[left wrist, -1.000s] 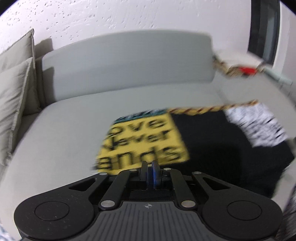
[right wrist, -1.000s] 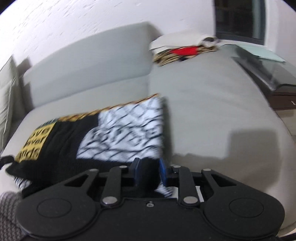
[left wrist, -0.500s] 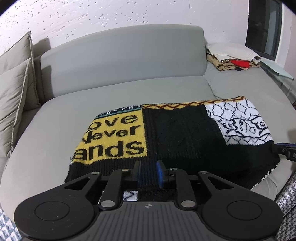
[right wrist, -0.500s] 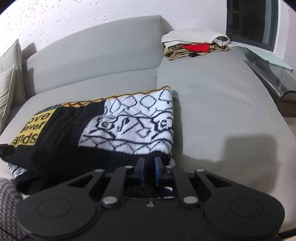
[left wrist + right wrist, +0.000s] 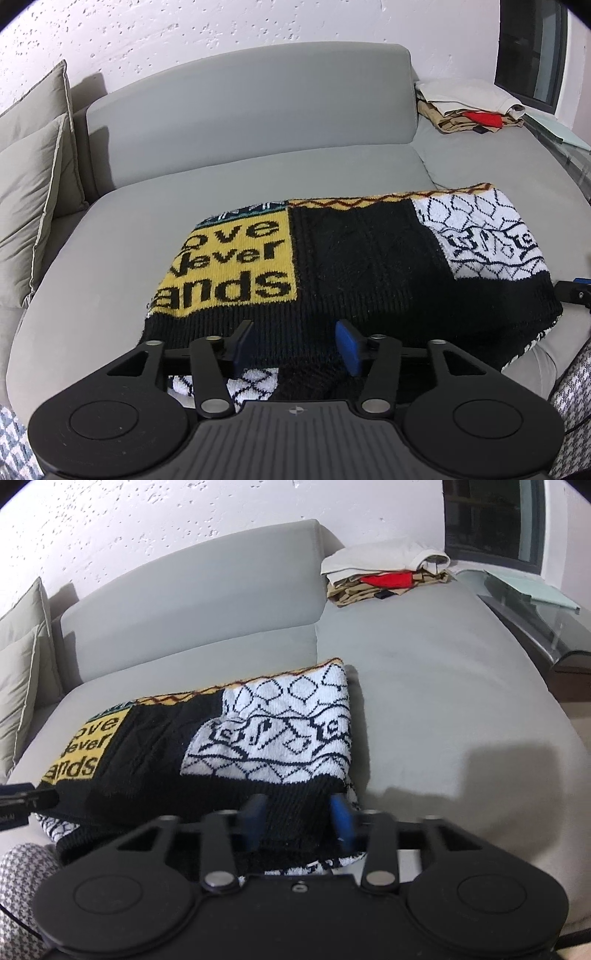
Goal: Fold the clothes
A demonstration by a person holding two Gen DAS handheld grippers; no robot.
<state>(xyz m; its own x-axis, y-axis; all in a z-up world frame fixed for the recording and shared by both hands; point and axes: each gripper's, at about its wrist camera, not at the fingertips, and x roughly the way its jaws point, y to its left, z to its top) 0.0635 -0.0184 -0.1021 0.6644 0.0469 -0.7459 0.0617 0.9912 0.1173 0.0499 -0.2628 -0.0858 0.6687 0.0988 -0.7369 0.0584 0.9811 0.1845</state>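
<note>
A folded knit sweater in black, yellow and white lies flat on the grey sofa seat; it also shows in the right wrist view. My left gripper is open at the sweater's near black hem, fingers spread on either side of the cloth. My right gripper is open at the near hem on the sweater's right end, below the white patterned patch. The right gripper's tip shows at the left view's right edge.
A stack of folded clothes sits at the sofa's far right corner. Cushions lean at the left end. A glass side table stands right of the sofa. The backrest runs behind the sweater.
Both grippers were shut on the sweater's near hem and have opened, letting it go. The sweater has settled flat on the seat.
</note>
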